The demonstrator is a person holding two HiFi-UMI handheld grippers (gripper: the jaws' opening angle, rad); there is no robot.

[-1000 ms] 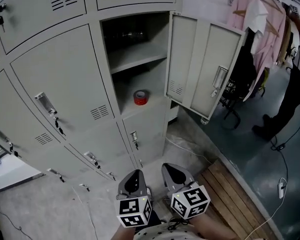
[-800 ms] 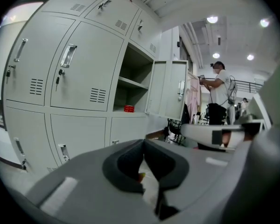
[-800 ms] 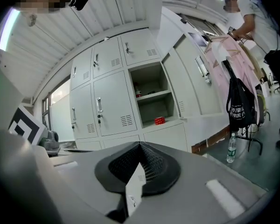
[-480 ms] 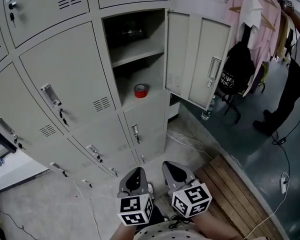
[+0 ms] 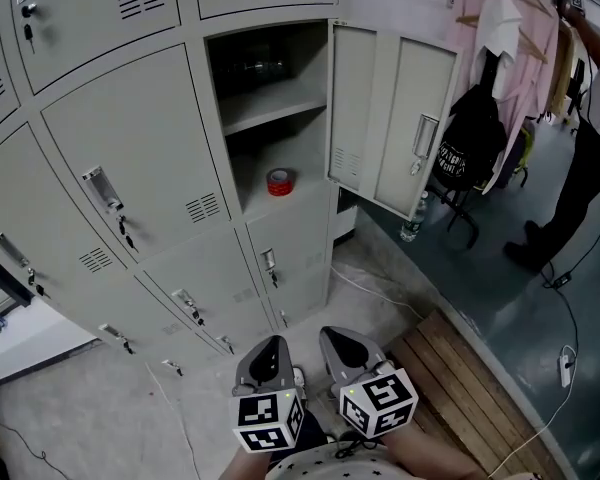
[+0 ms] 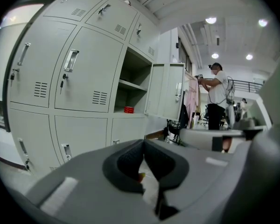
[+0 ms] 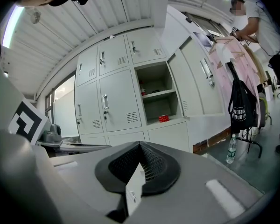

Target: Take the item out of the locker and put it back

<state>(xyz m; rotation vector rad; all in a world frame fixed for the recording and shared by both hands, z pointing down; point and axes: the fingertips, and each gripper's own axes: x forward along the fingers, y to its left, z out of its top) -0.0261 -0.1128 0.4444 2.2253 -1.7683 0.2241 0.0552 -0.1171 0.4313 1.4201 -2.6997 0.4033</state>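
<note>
Low centre, left tool (image 5: 268,356) and right tool (image 5: 342,344) pinched closed, empty; red tape roll (image 5: 279,181) inside open locker (image 5: 265,146), upper centre.

**Twin grey grippers, each with a marker cube**

The left gripper (image 5: 270,352) and the right gripper (image 5: 342,342) are showing matching smooth grey moulded shells, each narrowing to a rounded nose. The left cube (image 5: 268,423) and the right cube (image 5: 380,403) are wearing black-and-white square patterns, and a small pale-green dot is glowing at each top edge. In the gripper views, the black pads (image 6: 130,160) (image 7: 154,164) are showing a fine dimpled mesh and curving into a dark collar. Pale rectangular strips (image 6: 56,195) (image 7: 219,190) are sitting inset in the grey shells.
</note>
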